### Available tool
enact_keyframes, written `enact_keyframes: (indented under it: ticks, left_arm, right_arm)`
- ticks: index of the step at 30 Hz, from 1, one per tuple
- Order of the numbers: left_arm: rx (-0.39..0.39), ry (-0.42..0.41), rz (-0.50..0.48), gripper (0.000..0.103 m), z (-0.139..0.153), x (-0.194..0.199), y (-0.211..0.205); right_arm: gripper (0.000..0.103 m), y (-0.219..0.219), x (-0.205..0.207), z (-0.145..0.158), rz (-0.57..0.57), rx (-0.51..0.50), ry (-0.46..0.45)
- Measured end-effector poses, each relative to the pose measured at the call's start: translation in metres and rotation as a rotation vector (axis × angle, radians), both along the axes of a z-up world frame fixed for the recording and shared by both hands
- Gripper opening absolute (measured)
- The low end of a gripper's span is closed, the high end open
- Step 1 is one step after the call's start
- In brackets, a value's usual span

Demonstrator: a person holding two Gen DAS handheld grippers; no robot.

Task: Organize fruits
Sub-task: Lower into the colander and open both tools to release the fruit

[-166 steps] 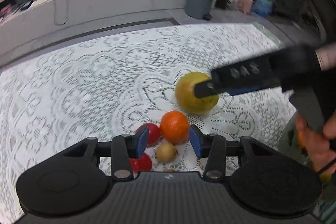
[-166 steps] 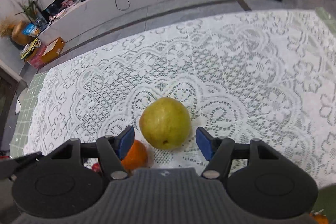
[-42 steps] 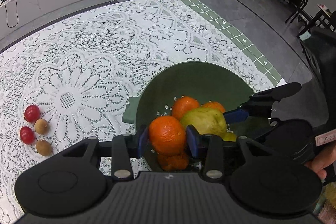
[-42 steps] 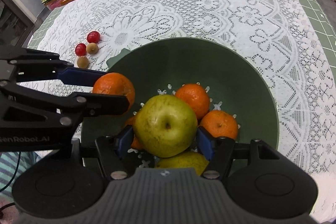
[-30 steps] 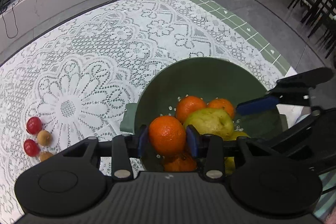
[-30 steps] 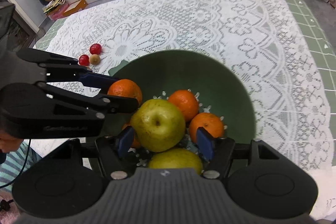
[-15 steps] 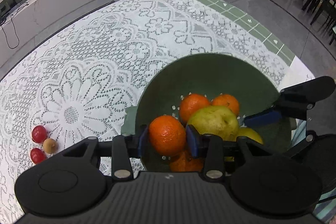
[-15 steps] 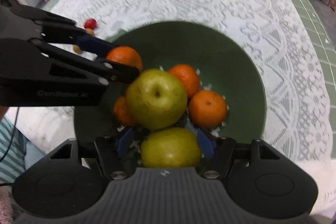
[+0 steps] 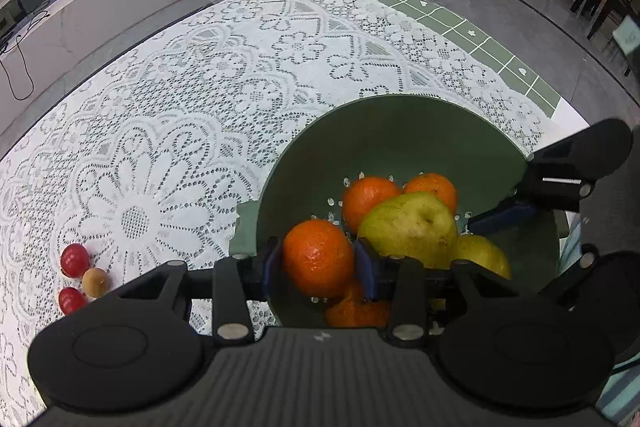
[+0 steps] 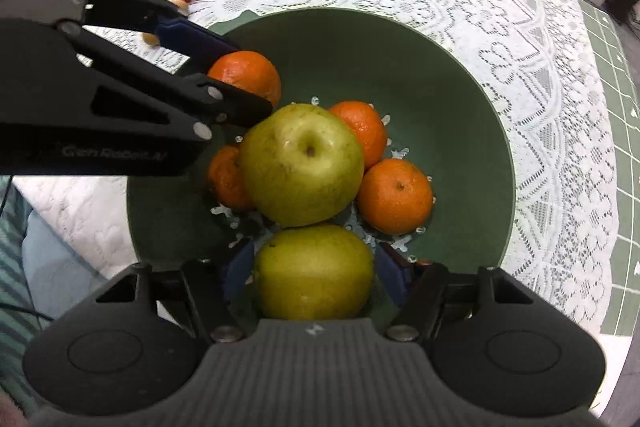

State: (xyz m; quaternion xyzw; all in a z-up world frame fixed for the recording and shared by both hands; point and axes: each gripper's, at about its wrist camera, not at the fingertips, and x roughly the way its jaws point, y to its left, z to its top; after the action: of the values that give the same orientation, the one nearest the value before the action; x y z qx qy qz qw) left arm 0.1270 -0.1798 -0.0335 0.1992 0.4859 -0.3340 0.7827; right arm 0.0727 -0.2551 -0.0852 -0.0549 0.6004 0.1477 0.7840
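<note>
- Partly hidden, a lower tangerine (image 9: 356, 307) shows only as an orange sliver under the left tongs (image 9: 318, 263), cut off by the device's body.
- The left tongs are clamped on a tangerine (image 9: 318, 257), blue pads against both its sides, held over the near-left inside of the green colander (image 9: 400, 135).
- The right tongs (image 10: 314, 273) straddle a second, lower pear (image 10: 314, 273); their jaws are closing, and whether the dark blue pads touch its skin is hard to make out, since its near end is cut off by the tongs' body.
- A large yellow-green pear (image 10: 302, 167) sits on top of the pile in the middle of the colander, its dimpled end turned up toward the camera, so its long axis runs roughly upright.
- Two more tangerines (image 10: 394, 195) lie beside it, touching it.
- Left behind on the lace-covered bench (image 9: 180, 99), well apart from the colander, lie two red cherry tomatoes (image 9: 74, 259) and a small brown fruit (image 9: 95, 282); the brown ones are too small to name.
</note>
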Motion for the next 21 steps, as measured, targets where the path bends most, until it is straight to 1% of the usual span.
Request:
enact_keyframes:
  ticks: [3, 4, 6, 7, 8, 10, 11, 14, 16, 18, 19, 20, 21]
  left_arm:
    - [0.013, -0.003, -0.020, 0.045, -0.002, 0.001, -0.002]
    - [0.020, -0.005, -0.030, 0.045, -0.003, 0.001, -0.003]
    - [0.044, -0.020, -0.054, 0.045, -0.004, -0.001, -0.006]
    - [0.054, -0.033, -0.061, 0.045, -0.004, -0.002, -0.007]
    - [0.065, -0.055, -0.067, 0.046, -0.004, -0.003, -0.008]
    - [0.092, -0.073, -0.093, 0.047, -0.005, -0.004, -0.013]
    - [0.110, -0.085, -0.108, 0.049, -0.005, -0.006, -0.015]
    - [0.157, -0.129, -0.163, 0.049, -0.009, -0.012, -0.020]
    - [0.164, -0.145, -0.180, 0.049, -0.009, -0.014, -0.020]
    - [0.151, -0.132, -0.173, 0.049, -0.008, -0.011, -0.019]
    - [0.143, -0.125, -0.169, 0.049, -0.008, -0.010, -0.018]
    - [0.136, -0.118, -0.167, 0.050, -0.007, -0.009, -0.017]
    - [0.130, -0.111, -0.166, 0.050, -0.006, -0.008, -0.015]
  right_arm:
    - [0.056, -0.003, 0.001, 0.012, 0.050, -0.008, 0.007]
    - [0.050, -0.004, 0.002, 0.015, 0.057, -0.003, 0.011]
    - [0.027, -0.008, 0.005, 0.025, 0.066, 0.020, 0.022]
    - [0.000, -0.010, 0.008, 0.028, 0.064, 0.025, 0.036]
    - [0.000, -0.010, 0.010, 0.030, 0.066, 0.023, 0.041]
    - [0.000, -0.011, 0.016, 0.032, 0.066, 0.013, 0.047]
    - [0.003, -0.012, 0.021, 0.033, 0.059, 0.015, 0.050]
    - [0.005, -0.012, 0.020, 0.030, 0.056, 0.028, 0.056]
    - [0.007, -0.011, 0.019, 0.030, 0.052, 0.030, 0.052]
    - [0.013, -0.011, 0.019, 0.029, 0.041, 0.027, 0.047]
    - [0.024, -0.014, 0.016, 0.029, 0.038, 0.028, 0.044]
    - [0.030, -0.014, 0.015, 0.029, 0.036, 0.028, 0.042]
    - [0.030, -0.014, 0.014, 0.029, 0.036, 0.029, 0.043]
